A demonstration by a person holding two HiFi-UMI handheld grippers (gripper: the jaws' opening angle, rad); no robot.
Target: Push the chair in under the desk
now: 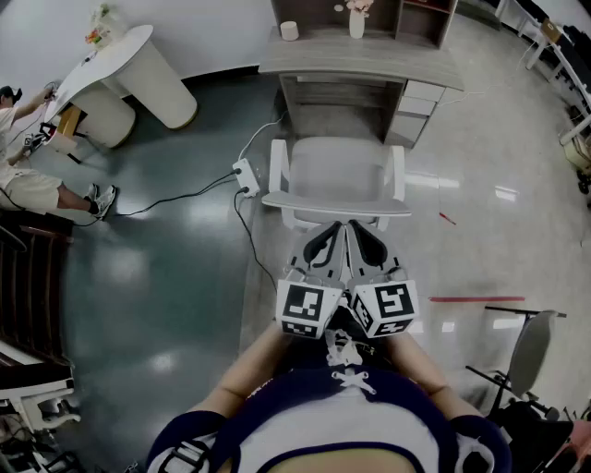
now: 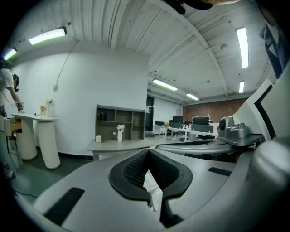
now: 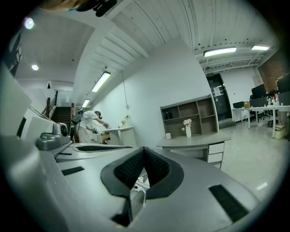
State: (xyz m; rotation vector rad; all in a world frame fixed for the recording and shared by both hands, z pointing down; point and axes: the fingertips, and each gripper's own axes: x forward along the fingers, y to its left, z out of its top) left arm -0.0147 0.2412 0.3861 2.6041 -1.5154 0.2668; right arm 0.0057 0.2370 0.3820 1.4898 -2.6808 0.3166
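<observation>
A white chair [image 1: 337, 175] stands on the floor in front of the grey desk [image 1: 360, 63], its seat facing the desk and only its front edge near the desk's opening. My left gripper [image 1: 325, 236] and right gripper [image 1: 366, 234] are side by side, both shut and empty, with their tips at the top of the chair's backrest [image 1: 337, 203]. In the left gripper view the shut gripper [image 2: 148, 171] points toward the desk [image 2: 120, 145]. The right gripper [image 3: 142, 171] also faces the desk [image 3: 195, 141]. Whether the tips touch the backrest I cannot tell.
A power strip [image 1: 246, 176] with cables lies on the floor left of the chair. A vase [image 1: 356, 24] and a cup [image 1: 289, 30] stand on the desk. A round white table [image 1: 129, 65] and a person [image 1: 28, 180] are at the far left. Another chair [image 1: 531, 351] is at the right.
</observation>
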